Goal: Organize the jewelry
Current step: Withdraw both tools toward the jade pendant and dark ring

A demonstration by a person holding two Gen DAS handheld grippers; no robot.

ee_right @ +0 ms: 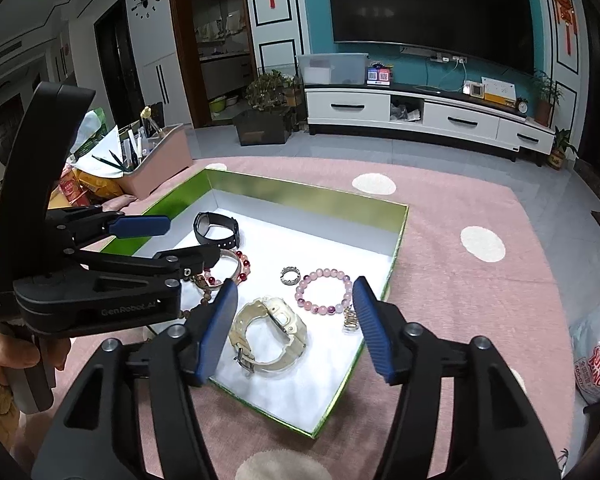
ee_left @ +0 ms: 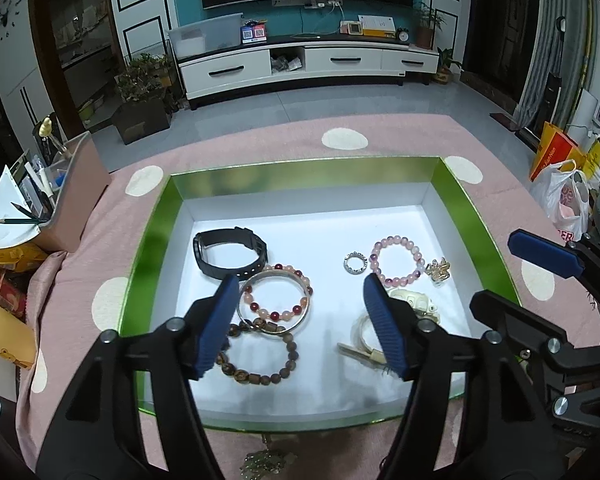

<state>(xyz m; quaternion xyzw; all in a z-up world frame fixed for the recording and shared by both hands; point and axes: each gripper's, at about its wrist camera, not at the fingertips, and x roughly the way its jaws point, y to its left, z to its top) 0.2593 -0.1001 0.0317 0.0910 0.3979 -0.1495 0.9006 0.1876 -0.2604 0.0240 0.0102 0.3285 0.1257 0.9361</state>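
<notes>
Two open claws, left claw (ee_left: pixel 300 324), right claw (ee_right: pixel 296 332), two watches, four bracelets

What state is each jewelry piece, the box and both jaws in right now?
Left gripper: jaws open, empty.
Right gripper: jaws open, empty.
Green box: lidless.
Black watch: strap closed, lying in box.
Cream watch: strap closed, lying in box.
Silver bangle: overlapping red bead bracelet.
Pink bracelet: lying flat, alone.

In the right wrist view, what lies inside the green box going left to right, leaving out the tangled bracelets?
black watch → cream watch → silver ring → pink bead bracelet → small gold charm
</notes>
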